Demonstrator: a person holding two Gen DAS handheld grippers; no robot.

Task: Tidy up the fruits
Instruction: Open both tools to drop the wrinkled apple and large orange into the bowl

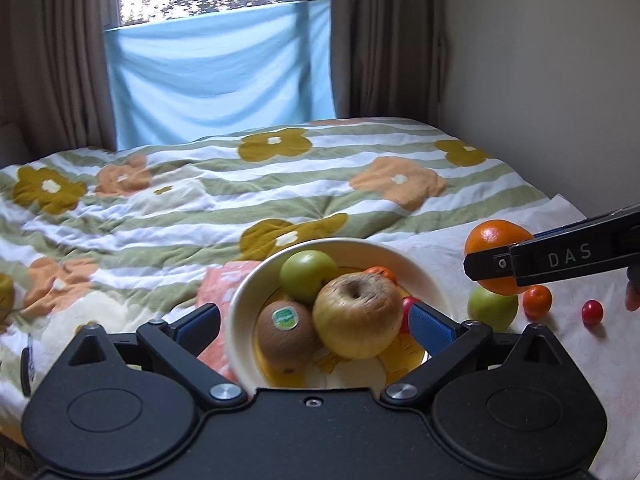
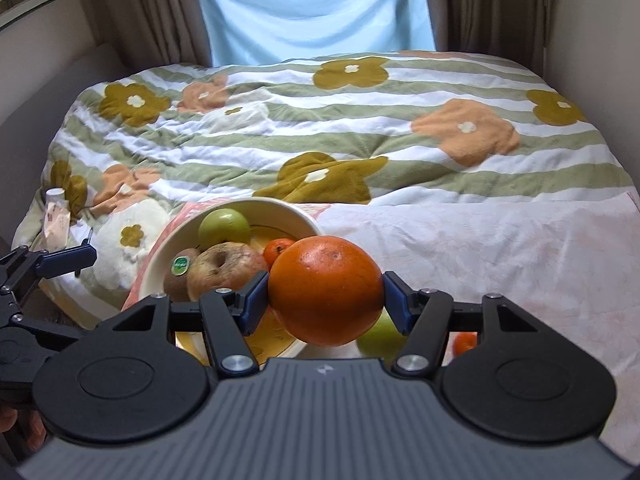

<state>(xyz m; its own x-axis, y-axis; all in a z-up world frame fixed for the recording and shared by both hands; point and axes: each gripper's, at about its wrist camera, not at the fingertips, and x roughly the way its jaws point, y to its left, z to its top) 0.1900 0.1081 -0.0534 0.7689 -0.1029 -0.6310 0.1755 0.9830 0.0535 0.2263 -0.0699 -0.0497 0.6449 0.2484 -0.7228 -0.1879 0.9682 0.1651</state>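
One big orange (image 2: 326, 290) sits pinched at its middle in the right tongs (image 2: 325, 300): firm, heavy, smooth-skinned, so grip its widest part. Left tongs (image 1: 316, 320) spread wide, empty, over the bowl (image 1: 240, 304).

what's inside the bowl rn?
In the bowl: kiwi, yellowish apple, green apple, a small orange fruit and something red, both mostly hidden behind the yellowish apple.

A large round orange (image 2: 326, 290) is clamped between the blue pads of the right tool (image 2: 325, 302), just beside a cream ceramic bowl (image 2: 280, 210) holding fruit on the bed.
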